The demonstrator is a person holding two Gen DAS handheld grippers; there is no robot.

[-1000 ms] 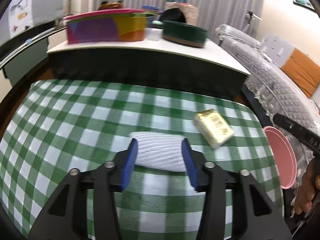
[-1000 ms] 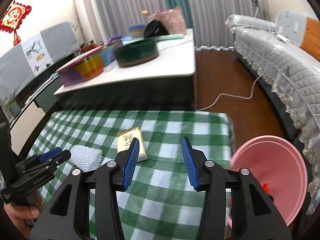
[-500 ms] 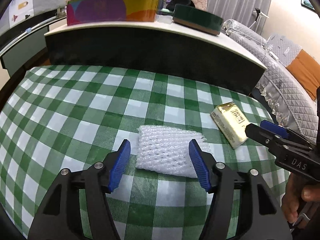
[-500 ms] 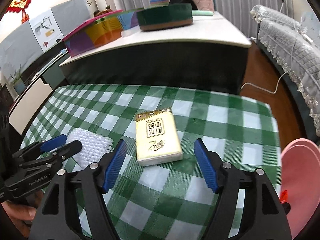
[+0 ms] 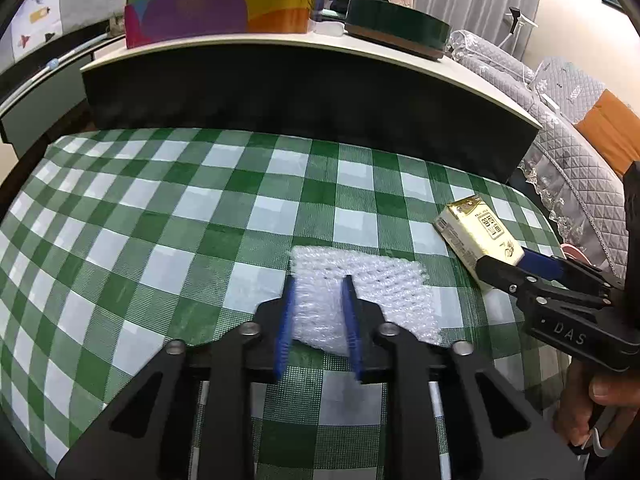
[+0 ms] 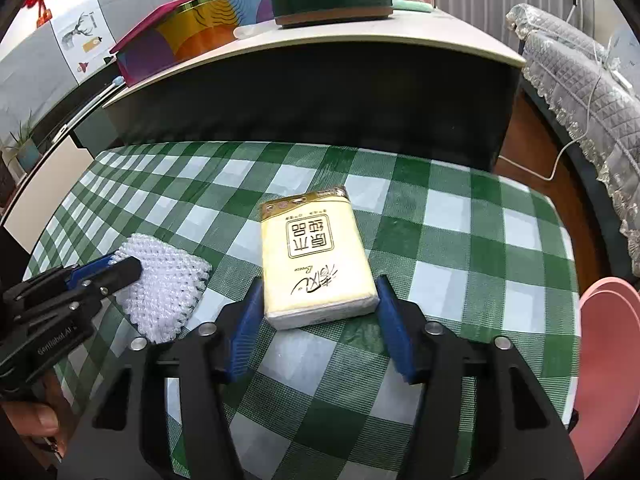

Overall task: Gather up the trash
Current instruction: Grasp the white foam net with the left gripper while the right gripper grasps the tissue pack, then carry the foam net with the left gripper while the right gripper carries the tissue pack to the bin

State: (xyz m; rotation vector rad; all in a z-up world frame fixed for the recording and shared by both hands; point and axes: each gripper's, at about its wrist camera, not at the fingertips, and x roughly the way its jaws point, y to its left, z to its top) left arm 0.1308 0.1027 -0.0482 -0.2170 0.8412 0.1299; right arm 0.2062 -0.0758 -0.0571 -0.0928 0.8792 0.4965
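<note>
The table (image 5: 132,216) carries a green-and-white checked cloth. Two task items lie on it, near each other: a white foam net sleeve (image 5: 384,284) and a yellow tissue pack (image 6: 316,264).

Left gripper (image 5: 318,284): the blue fingers (image 5: 286,320) are closing and stand narrow. They pinch the left portion of the foam net sleeve, which bunches between them. The remainder of the sleeve lies flat on the cloth to the right of the fingers.

Right gripper (image 6: 318,292): the fingers (image 6: 394,332) are closing and stand about half open. They straddle the near end of the tissue pack, one on each long side. The left pad sits at the pack's edge; a narrow gap shows at the right pad. The pack lies flat on the cloth, printed face up.

A pink bin (image 6: 608,360) stands beyond the right edge of the table. Behind the table, a higher white counter (image 5: 400,52) carries a multicoloured box (image 5: 216,8) and a dark green round tin (image 5: 396,24).
</note>
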